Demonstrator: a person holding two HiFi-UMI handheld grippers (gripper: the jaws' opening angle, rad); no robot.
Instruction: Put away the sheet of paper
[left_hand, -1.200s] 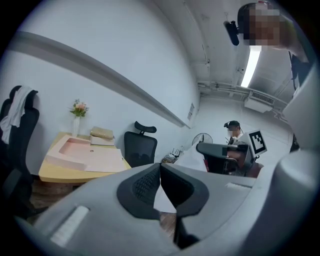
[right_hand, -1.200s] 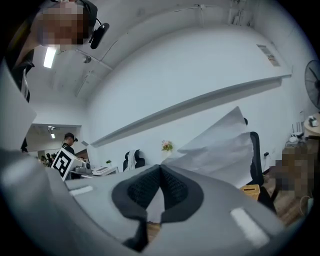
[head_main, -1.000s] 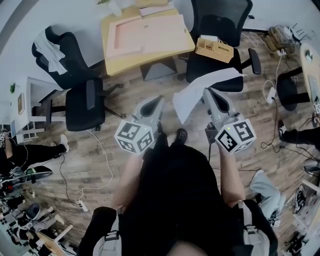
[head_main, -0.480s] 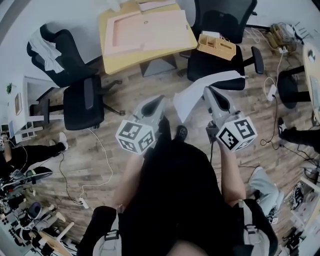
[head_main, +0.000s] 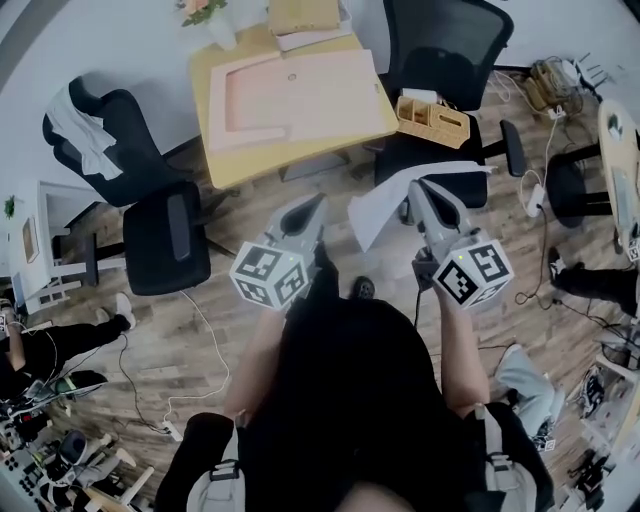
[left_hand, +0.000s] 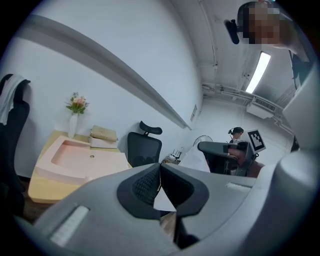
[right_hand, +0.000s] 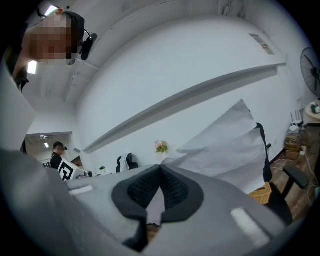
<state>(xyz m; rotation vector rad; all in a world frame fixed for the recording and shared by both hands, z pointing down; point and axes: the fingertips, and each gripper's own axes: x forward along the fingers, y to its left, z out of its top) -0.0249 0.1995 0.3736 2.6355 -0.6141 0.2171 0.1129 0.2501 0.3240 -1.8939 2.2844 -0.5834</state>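
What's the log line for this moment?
right gripper: shut on white sheet of paper, held in air | left gripper: shut, empty | yellow wooden table: ahead

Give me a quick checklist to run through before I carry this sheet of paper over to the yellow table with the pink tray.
1. Right tongs gripping the sheet of paper: ok, the jaws are closed on its edge.
2. Left tongs free to help: ok, the jaws are together with nothing between them.
3. Sheet lying flat: not ok, it bows and hangs loose past the grip.
4. Pink tray in sight on the yellow table: ok.
5. Way ahead past the black chair beside the table: cannot tell.
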